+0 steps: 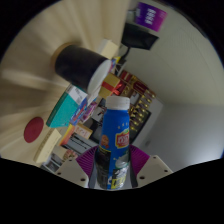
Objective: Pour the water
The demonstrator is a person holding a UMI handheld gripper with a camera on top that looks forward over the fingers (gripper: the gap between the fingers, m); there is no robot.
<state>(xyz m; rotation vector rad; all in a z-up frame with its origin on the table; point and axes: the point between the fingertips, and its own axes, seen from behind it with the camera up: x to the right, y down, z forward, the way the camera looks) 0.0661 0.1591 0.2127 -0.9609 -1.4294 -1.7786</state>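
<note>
My gripper (112, 165) is shut on a blue plastic bottle (115, 135) with a white cap and an orange-and-white label; both purple pads (87, 160) press on its sides. The whole view is tilted, with the bottle's cap end leaning toward a black cup (80, 64) that has a pale rim and stands on a light wooden table (35, 75) just beyond the bottle's top. The cap is still on the bottle. The bottle's lower part is hidden between the fingers.
A teal box (68, 108) and a red round thing (33, 130) lie on the table beside the bottle. Colourful packets (138, 108) are stacked behind it. A dark object (140, 40) and a purple box (150, 14) sit farther off against a pale wall.
</note>
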